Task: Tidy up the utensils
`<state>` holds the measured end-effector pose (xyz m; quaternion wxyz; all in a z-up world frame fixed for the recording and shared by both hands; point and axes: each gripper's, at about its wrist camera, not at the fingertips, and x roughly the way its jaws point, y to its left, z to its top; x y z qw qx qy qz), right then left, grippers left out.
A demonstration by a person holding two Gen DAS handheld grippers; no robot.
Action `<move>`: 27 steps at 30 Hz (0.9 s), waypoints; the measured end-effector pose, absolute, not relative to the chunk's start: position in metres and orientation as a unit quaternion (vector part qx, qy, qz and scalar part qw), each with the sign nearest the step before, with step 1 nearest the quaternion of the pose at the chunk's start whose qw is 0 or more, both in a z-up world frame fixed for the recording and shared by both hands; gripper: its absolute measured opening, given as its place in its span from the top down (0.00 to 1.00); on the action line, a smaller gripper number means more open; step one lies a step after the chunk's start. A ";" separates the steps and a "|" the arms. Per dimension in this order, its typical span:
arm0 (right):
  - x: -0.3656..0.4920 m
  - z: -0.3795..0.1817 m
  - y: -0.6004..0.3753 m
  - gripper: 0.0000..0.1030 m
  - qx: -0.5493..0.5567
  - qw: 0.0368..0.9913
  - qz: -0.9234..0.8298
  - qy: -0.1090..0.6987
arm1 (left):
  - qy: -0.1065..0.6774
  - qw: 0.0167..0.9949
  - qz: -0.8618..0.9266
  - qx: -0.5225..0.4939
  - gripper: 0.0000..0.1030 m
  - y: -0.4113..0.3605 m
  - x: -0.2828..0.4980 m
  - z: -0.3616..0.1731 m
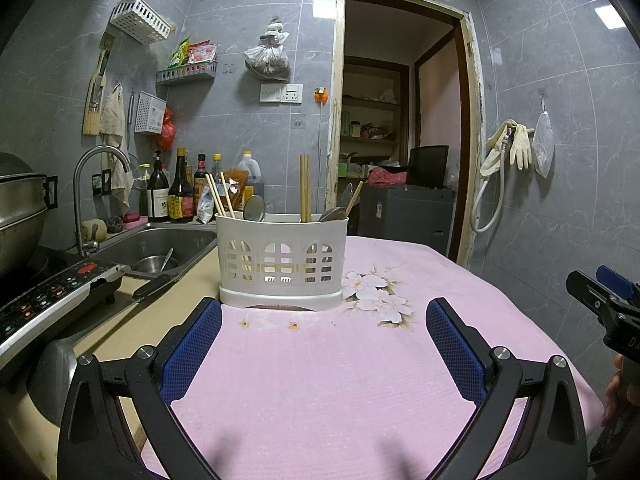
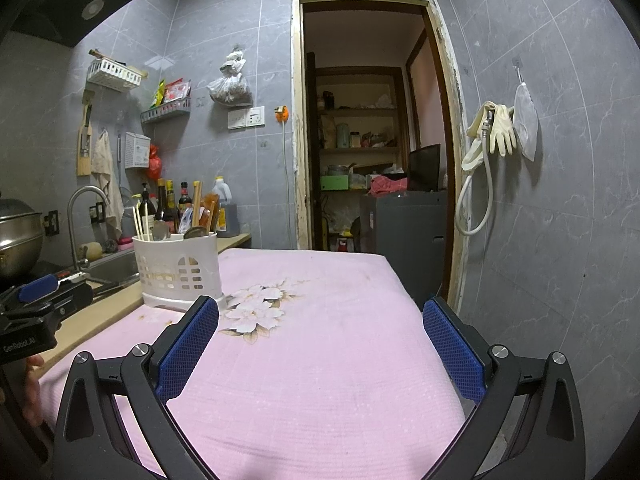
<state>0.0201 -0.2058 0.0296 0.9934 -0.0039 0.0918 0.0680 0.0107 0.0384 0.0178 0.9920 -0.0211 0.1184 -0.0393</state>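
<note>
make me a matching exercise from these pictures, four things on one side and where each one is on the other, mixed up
Things:
1. white utensil holder
2. rubber gloves
3. metal bowl
4. pale chopsticks

Places:
A. in the sink
B. hanging on the right wall
C. on the pink cloth
D. standing in the holder's left end, in the left wrist view

Pairs: 1-C, 2-B, 3-A, 4-D

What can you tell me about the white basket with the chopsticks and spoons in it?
The white utensil holder looks like plastic, with a rounded front cut into little arched windows and a wider base tray beneath. It stands upright on the pink flowered cloth, at the edge nearest the sink. Inside it looks split into sections: pale chopsticks lean at the left, a darker pair stands straight in the middle, and metal spoons poke out. Both grippers are open and not touching it.
</note>
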 end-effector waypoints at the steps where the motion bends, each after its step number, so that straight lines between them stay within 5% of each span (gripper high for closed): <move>1: 0.020 0.030 -0.206 0.00 -0.004 0.993 0.068 0.092 | 0.119 0.992 -0.039 -0.021 0.03 0.039 0.011 0.018; 27: 0.020 0.030 -0.204 0.00 -0.003 0.993 0.067 0.093 | 0.123 0.991 -0.044 -0.030 0.03 0.042 0.011 0.014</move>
